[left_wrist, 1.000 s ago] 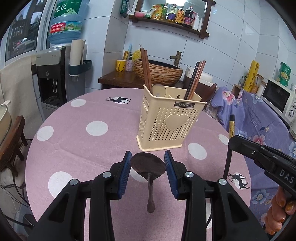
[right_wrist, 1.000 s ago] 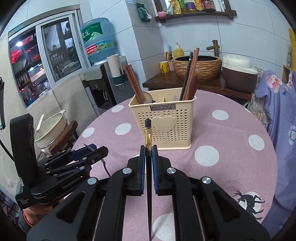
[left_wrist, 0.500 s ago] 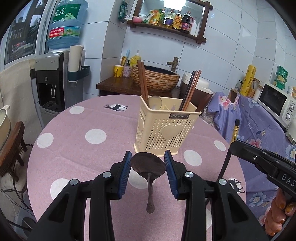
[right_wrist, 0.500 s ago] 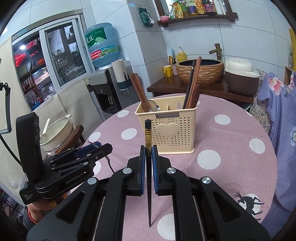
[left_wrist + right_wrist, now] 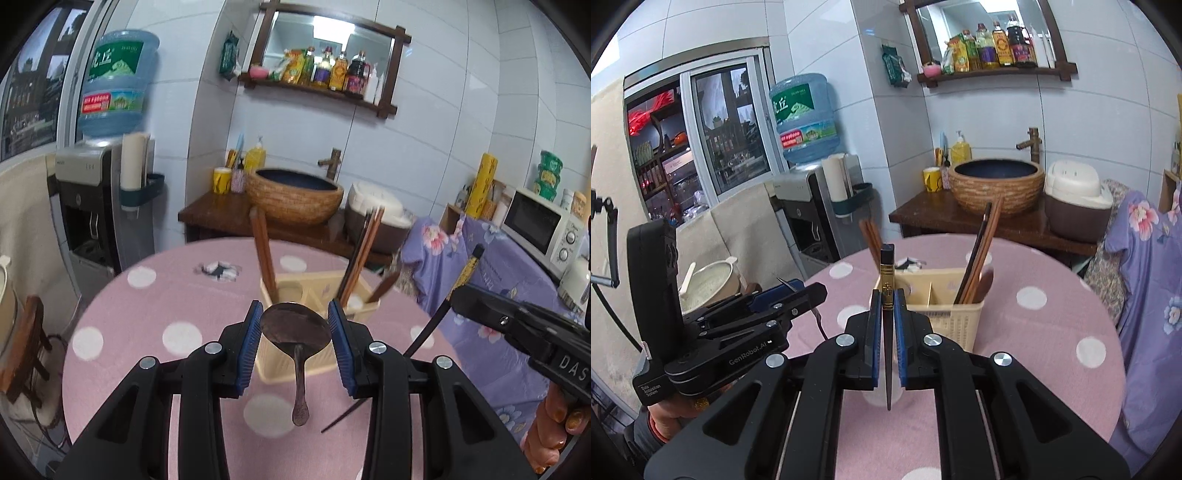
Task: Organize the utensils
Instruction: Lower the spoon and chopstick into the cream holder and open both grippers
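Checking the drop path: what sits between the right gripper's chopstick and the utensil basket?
Nothing: in the right wrist view the chopstick overlaps the basket.

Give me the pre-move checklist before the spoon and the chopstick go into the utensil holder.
1. Left gripper grip on the spoon: ok, bowl clamped between the fingers, handle hanging down.
2. Right gripper grip on the black chopstick: ok, pinched shut, gold-banded end up.
3. Utensil holder upright on the table: ok.
4. Free room in the holder: ok, middle section looks open; wooden chopsticks and brown utensils fill the sides.
5. Both utensil tips clear of the holder's rim: cannot tell from these views.
6. Grippers apart from each other: ok.
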Action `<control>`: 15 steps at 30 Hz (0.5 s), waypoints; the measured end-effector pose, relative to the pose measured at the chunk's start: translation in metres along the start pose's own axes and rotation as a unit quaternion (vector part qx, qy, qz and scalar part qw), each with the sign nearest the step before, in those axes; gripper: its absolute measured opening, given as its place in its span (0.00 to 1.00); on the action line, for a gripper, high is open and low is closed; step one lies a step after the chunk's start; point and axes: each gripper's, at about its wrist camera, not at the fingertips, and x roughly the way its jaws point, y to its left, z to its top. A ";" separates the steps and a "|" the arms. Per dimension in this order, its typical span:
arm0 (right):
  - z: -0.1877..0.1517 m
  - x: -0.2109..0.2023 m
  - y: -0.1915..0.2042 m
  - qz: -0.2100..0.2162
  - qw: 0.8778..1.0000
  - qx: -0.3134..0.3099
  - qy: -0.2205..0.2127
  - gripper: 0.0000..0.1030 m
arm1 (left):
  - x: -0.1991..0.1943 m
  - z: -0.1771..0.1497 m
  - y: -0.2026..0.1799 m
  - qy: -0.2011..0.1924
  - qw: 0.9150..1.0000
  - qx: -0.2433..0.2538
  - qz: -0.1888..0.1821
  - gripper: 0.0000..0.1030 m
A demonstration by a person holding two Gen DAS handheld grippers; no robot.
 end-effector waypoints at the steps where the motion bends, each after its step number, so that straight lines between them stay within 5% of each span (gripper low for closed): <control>1: 0.012 0.000 -0.001 -0.003 1.000 0.000 -0.005 0.07 | 0.000 0.012 -0.002 -0.008 1.000 0.000 -0.002 0.36; 9: 0.101 -0.001 -0.010 -0.052 0.995 -0.002 -0.080 0.07 | 0.025 0.083 -0.013 -0.058 0.998 -0.007 0.015 0.36; 15: 0.101 0.035 -0.027 -0.088 0.993 0.000 -0.074 0.07 | 0.061 0.071 -0.015 -0.045 0.998 0.007 0.034 0.36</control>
